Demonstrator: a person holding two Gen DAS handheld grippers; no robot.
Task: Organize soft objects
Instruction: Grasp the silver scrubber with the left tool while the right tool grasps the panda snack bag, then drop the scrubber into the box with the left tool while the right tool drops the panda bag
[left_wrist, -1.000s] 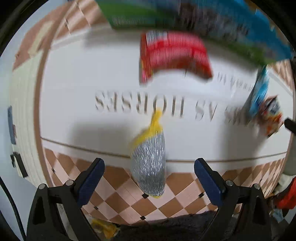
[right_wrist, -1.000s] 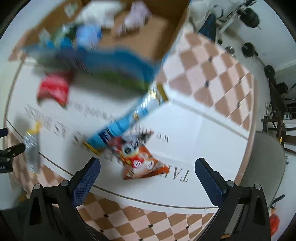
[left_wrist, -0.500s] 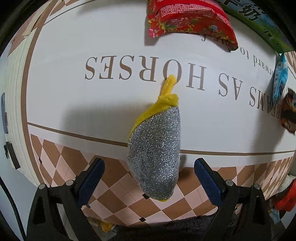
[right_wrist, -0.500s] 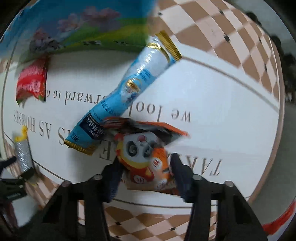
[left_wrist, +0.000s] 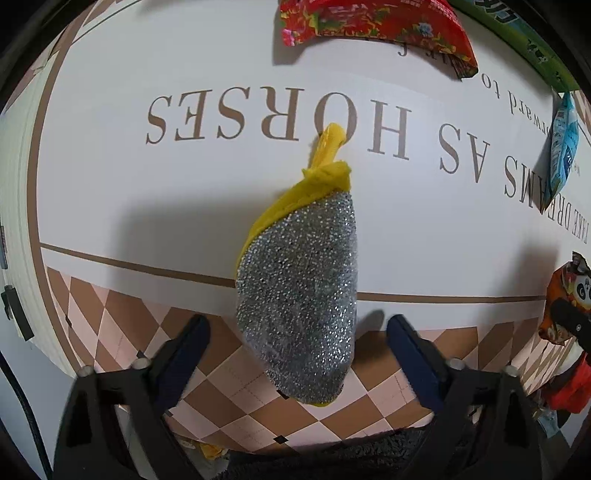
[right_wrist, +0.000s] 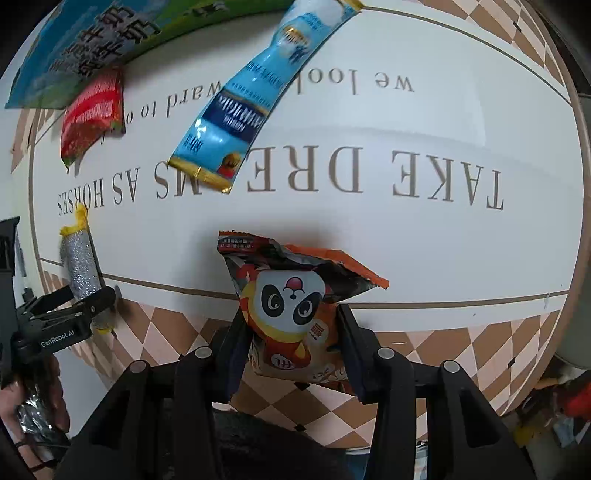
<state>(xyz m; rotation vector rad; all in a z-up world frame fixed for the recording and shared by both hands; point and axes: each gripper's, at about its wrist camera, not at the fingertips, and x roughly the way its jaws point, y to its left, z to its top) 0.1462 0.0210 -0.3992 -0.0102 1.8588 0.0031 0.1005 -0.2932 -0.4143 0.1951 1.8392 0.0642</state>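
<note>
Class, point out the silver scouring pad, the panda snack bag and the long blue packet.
silver scouring pad (left_wrist: 299, 295), left wrist view, glittery middle.
panda snack bag (right_wrist: 291, 299), right wrist view, panda's face.
long blue packet (right_wrist: 243, 118), right wrist view, dark label.

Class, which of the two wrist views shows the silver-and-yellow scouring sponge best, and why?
The left wrist view: the scouring sponge fills the centre, sharp, with its glittery face, yellow backing and yellow loop all visible between the open left tool. In the right wrist view the sponge is small at the left edge, its lower end hidden behind that tool.
</note>
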